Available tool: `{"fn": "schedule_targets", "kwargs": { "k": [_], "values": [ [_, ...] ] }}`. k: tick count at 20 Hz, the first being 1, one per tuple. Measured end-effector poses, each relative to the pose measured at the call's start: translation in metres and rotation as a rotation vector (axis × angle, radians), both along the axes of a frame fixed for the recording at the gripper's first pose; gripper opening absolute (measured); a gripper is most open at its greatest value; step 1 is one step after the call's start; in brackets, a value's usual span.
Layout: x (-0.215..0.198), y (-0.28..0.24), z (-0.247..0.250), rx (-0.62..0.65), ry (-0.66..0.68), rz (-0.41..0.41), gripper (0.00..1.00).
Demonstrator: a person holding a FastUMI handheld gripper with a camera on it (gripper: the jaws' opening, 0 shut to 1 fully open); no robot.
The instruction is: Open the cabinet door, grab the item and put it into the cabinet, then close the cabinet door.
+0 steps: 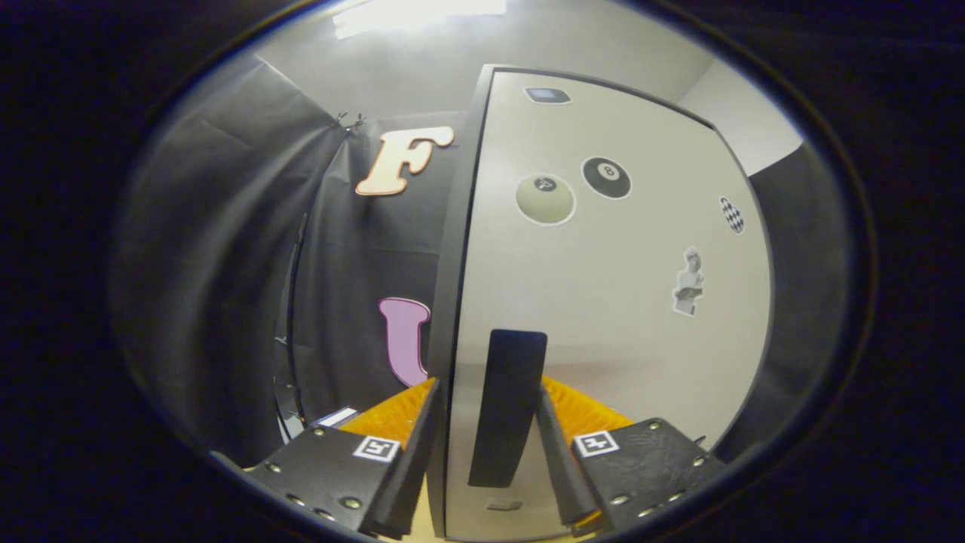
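The white cabinet door [603,302], dotted with several stickers, stands right in front of me and is seen at a slant, so its dark left edge [452,302] shows. A dark upright handle [507,407] sits low on the door near that edge. My gripper [488,383] straddles the edge and the handle. One finger [411,460] lies against the door's edge on the left. The other finger [558,460] lies against the handle's right side. The fingers are closed in on the handle.
Black booth cloth [249,264] hangs to the left, behind the door, and more of it shows to the right [799,302]. A pale wall and ceiling light [422,15] are above. A strip of light wood [422,520] shows under the fingers.
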State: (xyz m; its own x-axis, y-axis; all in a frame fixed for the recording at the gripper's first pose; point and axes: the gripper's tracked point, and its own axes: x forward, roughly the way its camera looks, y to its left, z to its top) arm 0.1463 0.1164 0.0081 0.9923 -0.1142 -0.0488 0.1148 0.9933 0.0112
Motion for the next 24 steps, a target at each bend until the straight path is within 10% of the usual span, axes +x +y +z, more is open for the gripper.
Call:
{"fn": "schedule_targets", "kwargs": {
  "k": [5,9,24],
  "values": [
    [0.001,-0.012,-0.003,0.050,0.055,-0.043,0.29],
    [0.001,-0.010,-0.005,0.032,0.070,-0.054,0.18],
    [-0.025,-0.011,0.001,0.065,0.131,0.027,0.07]
  ]
}}
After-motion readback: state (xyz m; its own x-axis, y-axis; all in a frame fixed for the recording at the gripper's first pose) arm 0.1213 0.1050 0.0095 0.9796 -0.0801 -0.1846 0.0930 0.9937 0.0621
